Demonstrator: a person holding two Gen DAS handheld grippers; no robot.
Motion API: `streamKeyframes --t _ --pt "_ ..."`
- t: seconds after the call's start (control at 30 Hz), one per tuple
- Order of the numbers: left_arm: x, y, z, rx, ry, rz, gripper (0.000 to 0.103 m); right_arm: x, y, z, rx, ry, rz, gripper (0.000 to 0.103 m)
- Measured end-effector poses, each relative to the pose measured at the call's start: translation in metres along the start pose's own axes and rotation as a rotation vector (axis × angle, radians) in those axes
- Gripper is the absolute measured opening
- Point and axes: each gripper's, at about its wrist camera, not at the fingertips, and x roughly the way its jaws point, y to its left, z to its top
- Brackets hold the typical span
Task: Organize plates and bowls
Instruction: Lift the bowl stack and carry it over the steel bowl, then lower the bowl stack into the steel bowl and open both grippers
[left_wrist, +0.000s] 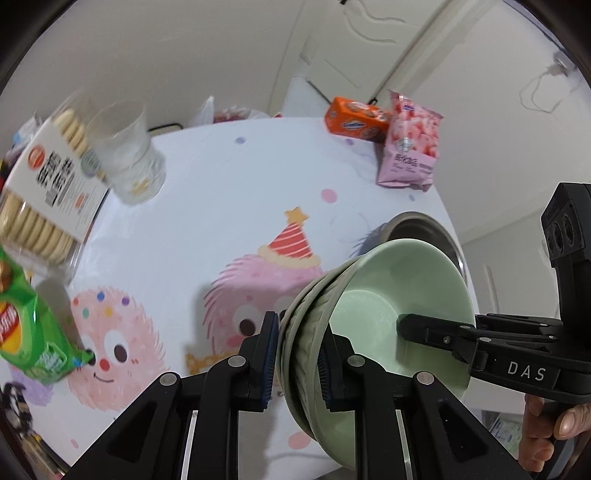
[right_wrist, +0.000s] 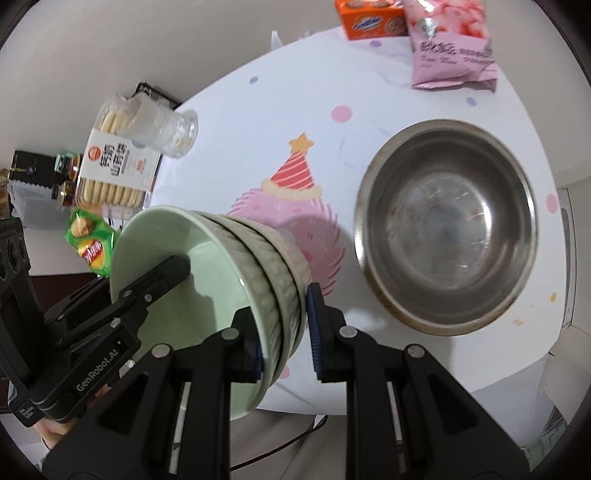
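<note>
A stack of pale green ribbed bowls (left_wrist: 391, 295) is held tilted above the table, mouth to the right in the left wrist view. My left gripper (left_wrist: 299, 358) is shut on its rim, one finger inside, one outside. My right gripper (right_wrist: 286, 332) is shut on the opposite rim of the same stack (right_wrist: 207, 266). A steel bowl (right_wrist: 447, 225) sits upright on the table at the right, just beyond the stack; its rim shows behind the stack in the left wrist view (left_wrist: 424, 229).
The round table has a white cartoon cloth (left_wrist: 229, 206). A clear glass (left_wrist: 125, 155), a biscuit box (left_wrist: 48, 188) and a green chip bag (left_wrist: 26, 328) are at the left. An orange box (left_wrist: 356, 120) and a pink snack bag (left_wrist: 410, 147) are at the back.
</note>
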Motion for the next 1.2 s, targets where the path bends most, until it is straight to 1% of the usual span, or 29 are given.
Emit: streamKeyframes --t 0.13,0.4,0.6,0.67,0.8,0.83,0.87,0.9,0.93,0.97,1.0,1.03,1.1,1.13,1.2 --pt "-0.002 -0.017 0.011 0.042 -0.004 -0.01 0.019 -0.017 -0.007 0.001 0.029 -0.037 -0.011 0.022" --pt "-0.004 -0.067 0.039 0.163 -0.013 -0.066 0.019 -0.058 -0.038 0.005 0.129 -0.114 -0.03 0.022" --pt "0.009 -0.111 0.057 0.241 0.001 -0.109 0.018 -0.082 -0.069 0.003 0.2 -0.162 -0.063 0.022" --pt "0.016 -0.123 0.059 0.249 0.008 -0.107 0.018 -0.087 -0.084 0.005 0.211 -0.162 -0.07 0.022" --pt "0.034 -0.143 0.063 0.23 0.005 -0.099 0.017 -0.089 -0.111 0.012 0.2 -0.151 -0.076 0.022" --pt "0.038 -0.146 0.063 0.216 0.007 -0.085 0.016 -0.088 -0.119 0.015 0.2 -0.145 -0.066 0.022" --pt "0.042 -0.148 0.063 0.198 0.008 -0.068 0.017 -0.089 -0.125 0.016 0.2 -0.144 -0.051 0.016" --pt "0.046 -0.149 0.063 0.185 0.008 -0.067 0.017 -0.09 -0.129 0.021 0.191 -0.129 -0.021 0.017" --pt "0.052 -0.149 0.064 0.168 0.014 -0.071 0.017 -0.092 -0.132 0.026 0.171 -0.128 -0.026 0.016" --pt "0.062 -0.151 0.063 0.156 0.028 -0.06 0.016 -0.091 -0.133 0.031 0.145 -0.116 -0.055 0.016" --pt "0.07 -0.151 0.062 0.149 0.03 -0.042 0.016 -0.087 -0.137 0.037 0.142 -0.095 -0.065 0.016" --pt "0.077 -0.149 0.061 0.135 0.029 -0.033 0.016 -0.082 -0.145 0.042 0.144 -0.083 -0.045 0.016" --pt "0.093 -0.145 0.055 0.111 0.053 -0.017 0.016 -0.069 -0.156 0.046 0.162 -0.058 -0.012 0.016" --pt "0.101 -0.142 0.05 0.098 0.067 -0.017 0.016 -0.062 -0.159 0.046 0.154 -0.037 -0.015 0.016" --pt "0.107 -0.141 0.046 0.089 0.08 -0.019 0.016 -0.057 -0.162 0.043 0.14 -0.027 -0.022 0.016"
